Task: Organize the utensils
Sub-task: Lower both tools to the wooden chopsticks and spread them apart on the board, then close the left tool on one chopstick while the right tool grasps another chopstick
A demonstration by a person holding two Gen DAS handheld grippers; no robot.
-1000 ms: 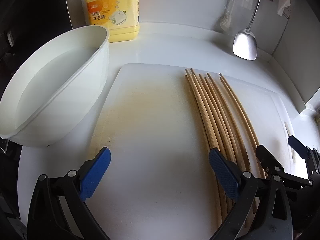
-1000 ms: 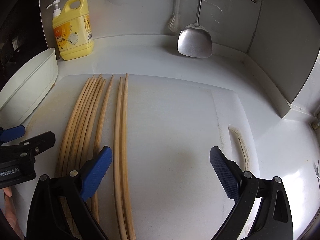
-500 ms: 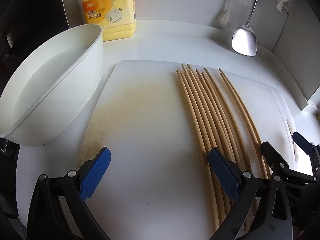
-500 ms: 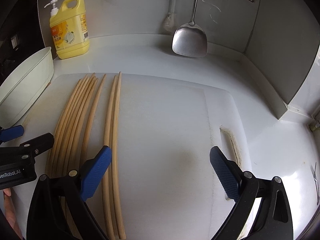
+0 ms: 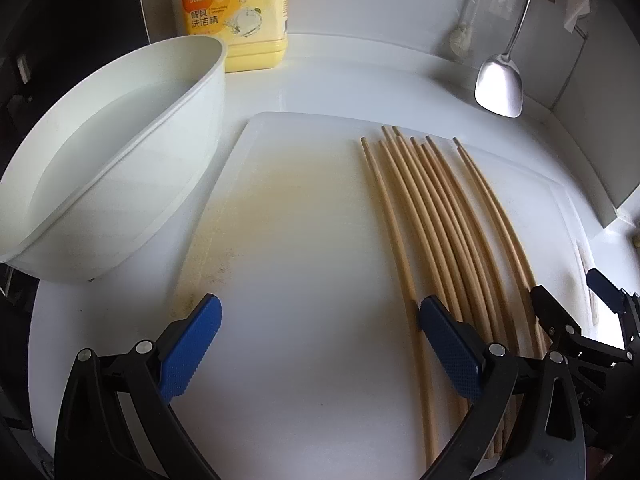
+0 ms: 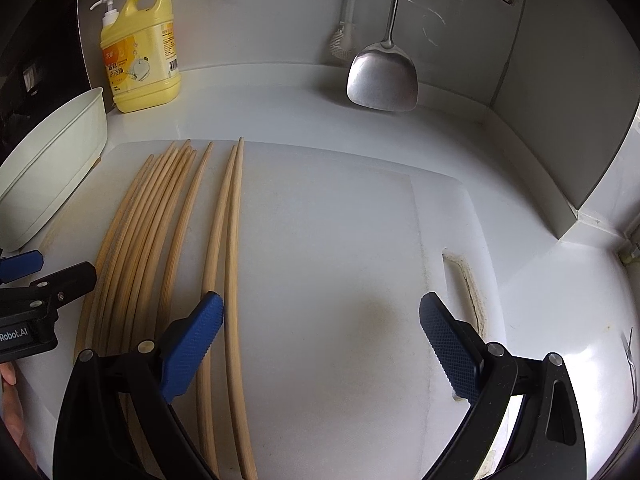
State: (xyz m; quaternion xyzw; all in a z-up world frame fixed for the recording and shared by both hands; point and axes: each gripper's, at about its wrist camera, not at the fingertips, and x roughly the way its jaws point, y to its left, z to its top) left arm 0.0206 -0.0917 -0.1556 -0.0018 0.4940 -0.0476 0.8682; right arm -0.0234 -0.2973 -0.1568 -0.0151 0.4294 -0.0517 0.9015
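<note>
**Both grippers drop closer over the chopsticks**

Closer now than a second ago, my left gripper (image 5: 318, 344) and right gripper (image 6: 320, 336) hang spread and empty, ready to gather. Between them lie bamboo chopsticks (image 6: 172, 240), fanned lengthwise on the white cutting board (image 6: 340, 240). Beyond stands the white basin (image 5: 112, 160), probably their destination.

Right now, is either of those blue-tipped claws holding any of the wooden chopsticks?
No: the left gripper and the right gripper both stand wide open and empty, while the chopsticks lie flat on the white cutting board.
</note>
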